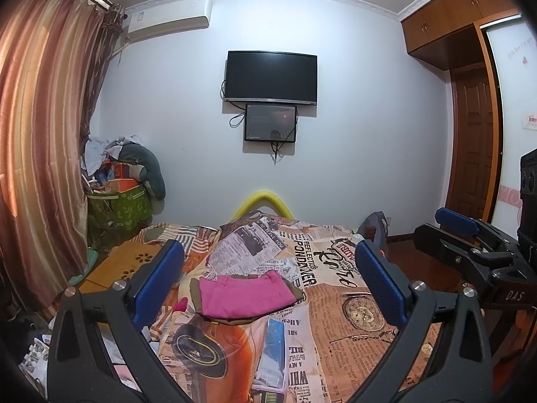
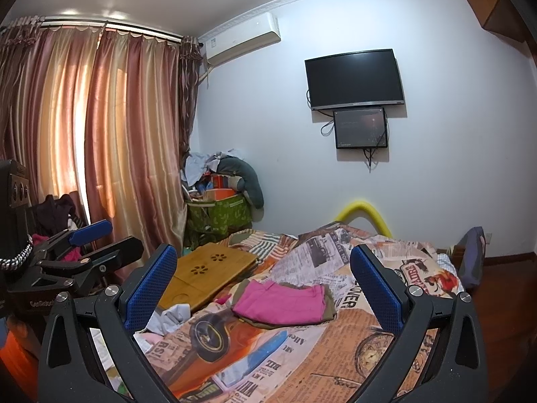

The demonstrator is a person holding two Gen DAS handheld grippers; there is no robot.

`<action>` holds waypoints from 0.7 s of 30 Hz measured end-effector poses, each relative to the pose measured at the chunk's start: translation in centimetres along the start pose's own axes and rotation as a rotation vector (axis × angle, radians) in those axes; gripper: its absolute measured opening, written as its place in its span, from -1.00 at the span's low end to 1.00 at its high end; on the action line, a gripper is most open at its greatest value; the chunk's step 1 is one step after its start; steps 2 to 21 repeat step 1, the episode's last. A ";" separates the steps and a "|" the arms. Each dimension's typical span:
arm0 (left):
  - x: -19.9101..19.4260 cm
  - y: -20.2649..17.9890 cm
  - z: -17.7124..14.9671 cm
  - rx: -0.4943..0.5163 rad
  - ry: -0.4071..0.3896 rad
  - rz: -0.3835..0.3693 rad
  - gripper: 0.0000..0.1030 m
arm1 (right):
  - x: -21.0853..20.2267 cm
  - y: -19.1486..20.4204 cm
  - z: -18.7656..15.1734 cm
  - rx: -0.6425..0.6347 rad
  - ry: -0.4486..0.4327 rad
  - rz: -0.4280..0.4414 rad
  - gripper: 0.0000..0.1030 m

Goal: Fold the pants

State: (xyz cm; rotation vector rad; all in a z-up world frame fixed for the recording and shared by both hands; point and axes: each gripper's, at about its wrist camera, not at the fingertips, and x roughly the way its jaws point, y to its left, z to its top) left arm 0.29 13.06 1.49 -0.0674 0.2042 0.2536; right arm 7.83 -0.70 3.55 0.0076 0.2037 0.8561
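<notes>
Folded pink pants [image 1: 243,297] [image 2: 282,302] lie on the bed on top of an olive-brown garment [image 1: 298,290] [image 2: 330,305] whose edges stick out around them. My left gripper [image 1: 268,285] hovers above and short of the pants, open, nothing between its blue pads [image 1: 157,285]. My right gripper [image 2: 265,288] also stands open and empty, held back from the pile. Each gripper shows in the other's view: the right gripper [image 1: 470,235] at the right edge, the left gripper [image 2: 87,238] at the left edge.
The bed [image 1: 335,336] wears a newspaper-and-car print cover. A bamboo lap tray [image 2: 208,272] lies at its left side, with loose clothes [image 2: 167,315] near it. A full green bin [image 2: 218,215] stands by the curtain. A TV [image 1: 270,77] hangs on the far wall.
</notes>
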 end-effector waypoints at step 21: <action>0.0 0.1 0.0 0.002 0.002 0.000 1.00 | 0.0 -0.1 0.0 0.001 0.001 0.000 0.99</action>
